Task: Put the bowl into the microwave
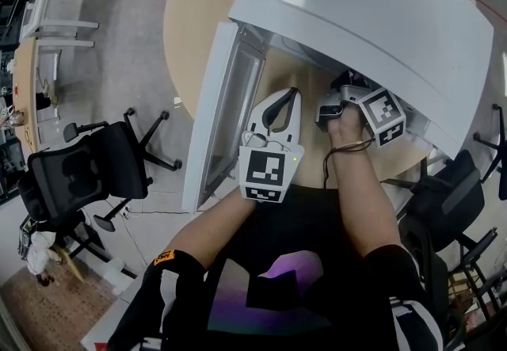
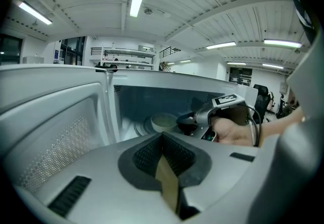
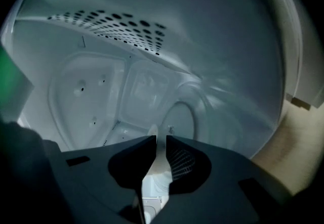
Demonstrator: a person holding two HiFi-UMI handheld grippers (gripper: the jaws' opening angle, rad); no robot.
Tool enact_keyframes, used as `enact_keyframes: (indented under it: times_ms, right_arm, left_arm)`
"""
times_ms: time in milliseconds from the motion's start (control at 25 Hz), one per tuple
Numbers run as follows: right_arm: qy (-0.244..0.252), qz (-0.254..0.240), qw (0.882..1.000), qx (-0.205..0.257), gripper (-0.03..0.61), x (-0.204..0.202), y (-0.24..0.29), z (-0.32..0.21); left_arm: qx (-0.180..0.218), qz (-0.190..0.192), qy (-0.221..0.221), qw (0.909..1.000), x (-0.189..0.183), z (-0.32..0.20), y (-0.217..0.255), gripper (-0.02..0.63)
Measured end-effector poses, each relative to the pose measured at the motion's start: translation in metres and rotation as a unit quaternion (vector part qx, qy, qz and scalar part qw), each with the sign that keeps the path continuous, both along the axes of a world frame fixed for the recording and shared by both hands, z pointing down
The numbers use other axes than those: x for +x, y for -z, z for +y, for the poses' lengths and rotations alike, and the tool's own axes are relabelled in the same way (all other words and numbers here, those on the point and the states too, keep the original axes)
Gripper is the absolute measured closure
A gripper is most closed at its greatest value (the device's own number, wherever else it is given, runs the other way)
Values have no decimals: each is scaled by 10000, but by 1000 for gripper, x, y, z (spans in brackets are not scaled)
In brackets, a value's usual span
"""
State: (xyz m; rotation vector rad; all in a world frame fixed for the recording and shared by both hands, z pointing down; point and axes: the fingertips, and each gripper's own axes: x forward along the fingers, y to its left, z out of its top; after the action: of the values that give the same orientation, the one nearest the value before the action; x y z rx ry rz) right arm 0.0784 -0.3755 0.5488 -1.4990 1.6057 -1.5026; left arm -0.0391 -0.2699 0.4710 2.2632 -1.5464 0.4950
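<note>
white microwave (image 1: 372, 17), pale green bowl (image 2: 163, 122) (door (image 2: 55, 137) dot-patterned)

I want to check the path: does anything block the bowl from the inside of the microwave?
Nothing visible does: the door stands open and the bowl is already inside the microwave, held by the right gripper.

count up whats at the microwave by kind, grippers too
microwave: 1, door open
bowl: 1, inside the microwave
grippers: 2; left gripper shut and outside, right gripper inside, shut on the bowl's rim
total: 4
</note>
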Motion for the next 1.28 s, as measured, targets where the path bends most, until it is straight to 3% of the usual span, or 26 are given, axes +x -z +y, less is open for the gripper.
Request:
enact_keyframes:
  times_ms: [640,840,1000,1280]
  right_arm:
    - [-146,556,9983,51,526,15,10,32]
    - [131,1108,9933,301,526,8,31,50]
    - [502,1890,9786,639,526,-2,62,69]
    - [1077,3231,9320,1239,536,-19,110,114]
  left_arm:
    - [421,185,-174,9988,0,27,40,568]
    - [516,275,-235,9980,-2,38,48,568]
    - [614,362,-270,9971,-5,47,58,568]
    - [751,490,-366,9953,-10,71,71,568]
